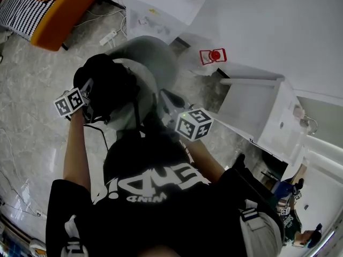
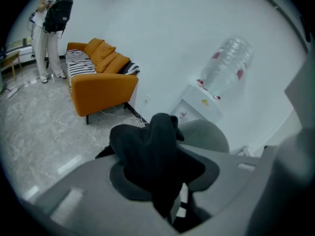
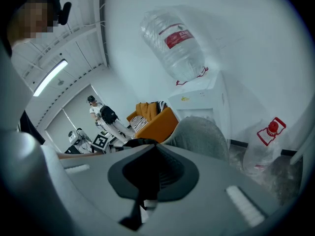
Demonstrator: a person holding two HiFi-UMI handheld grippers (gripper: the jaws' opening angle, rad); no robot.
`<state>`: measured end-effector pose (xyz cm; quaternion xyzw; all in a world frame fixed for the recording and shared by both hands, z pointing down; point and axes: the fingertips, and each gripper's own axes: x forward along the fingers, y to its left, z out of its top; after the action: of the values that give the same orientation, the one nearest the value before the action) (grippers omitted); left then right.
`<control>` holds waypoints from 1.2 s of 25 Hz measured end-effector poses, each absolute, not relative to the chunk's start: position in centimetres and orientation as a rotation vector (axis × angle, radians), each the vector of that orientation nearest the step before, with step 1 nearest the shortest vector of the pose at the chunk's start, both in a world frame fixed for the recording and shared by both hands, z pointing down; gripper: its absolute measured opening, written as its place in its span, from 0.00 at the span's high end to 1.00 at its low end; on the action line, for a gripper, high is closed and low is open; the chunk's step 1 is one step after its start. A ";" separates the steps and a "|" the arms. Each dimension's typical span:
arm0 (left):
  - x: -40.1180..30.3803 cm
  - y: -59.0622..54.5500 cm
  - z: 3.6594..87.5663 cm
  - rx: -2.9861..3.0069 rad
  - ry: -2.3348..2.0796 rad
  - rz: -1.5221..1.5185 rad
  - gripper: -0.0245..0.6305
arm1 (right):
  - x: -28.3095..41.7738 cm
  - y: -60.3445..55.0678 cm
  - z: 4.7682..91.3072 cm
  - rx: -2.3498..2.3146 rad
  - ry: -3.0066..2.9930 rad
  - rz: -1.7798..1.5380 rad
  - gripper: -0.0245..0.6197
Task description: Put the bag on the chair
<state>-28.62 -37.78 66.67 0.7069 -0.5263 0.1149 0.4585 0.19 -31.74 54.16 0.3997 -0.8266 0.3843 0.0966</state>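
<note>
The black bag (image 1: 107, 84) rests on the seat of the grey chair (image 1: 153, 55) in the head view. My left gripper (image 1: 92, 94) comes at it from the left, and bag fabric (image 2: 152, 151) drapes over and down between its jaws, which look closed on it. The chair's rounded back (image 2: 206, 132) rises just behind. My right gripper (image 1: 167, 99) is at the bag's right side. A black strap (image 3: 140, 200) runs down between its jaws in the right gripper view (image 3: 150, 149), with the bag (image 3: 134, 142) just beyond and the chair back (image 3: 199, 134) to the right.
An orange sofa (image 1: 59, 9) (image 2: 98, 82) stands off to the left. A water dispenser with its bottle (image 2: 226, 65) (image 3: 177, 43) is behind the chair. A white cabinet (image 1: 257, 108) and a clear sack with a red label (image 1: 213, 56) lie right. Another person (image 2: 51, 23) stands far off.
</note>
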 end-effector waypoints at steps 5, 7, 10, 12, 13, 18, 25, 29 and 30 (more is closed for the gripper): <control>-28.1 -36.9 66.7 1.741 -1.315 0.379 0.57 | 0.3 -31.4 54.0 1.188 -2.453 1.131 0.96; -27.9 -36.6 66.6 1.748 -1.329 0.417 0.48 | 0.2 -31.3 53.8 1.187 -2.459 1.127 0.96; -27.2 -36.0 66.2 1.755 -1.321 0.445 0.40 | -0.1 -31.1 53.4 1.174 -2.473 1.123 0.96; -27.1 -35.6 65.8 1.754 -1.314 0.467 0.36 | -0.4 -30.9 53.2 1.165 -2.484 1.122 0.96; -27.2 -35.3 65.7 1.749 -1.315 0.475 0.34 | -0.6 -30.7 53.1 1.162 -2.489 1.121 0.96; -28.0 -33.9 64.4 1.725 -1.337 0.463 0.28 | -1.3 -30.1 52.5 1.137 -2.516 1.108 0.96; -28.4 -31.8 61.4 1.733 -1.373 0.412 0.25 | -2.1 -29.5 51.3 1.096 -2.571 1.075 0.96; -28.6 -30.6 59.7 1.736 -1.399 0.396 0.25 | -2.2 -29.1 50.4 1.077 -2.602 1.052 0.96; -28.9 -30.3 59.2 1.739 -1.418 0.395 0.25 | -2.3 -28.9 50.2 1.071 -2.608 1.047 0.96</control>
<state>-28.85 -30.34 59.19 0.6932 -0.5653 0.1575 0.4184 -2.29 -28.93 50.24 0.3552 -0.8653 0.3472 0.0669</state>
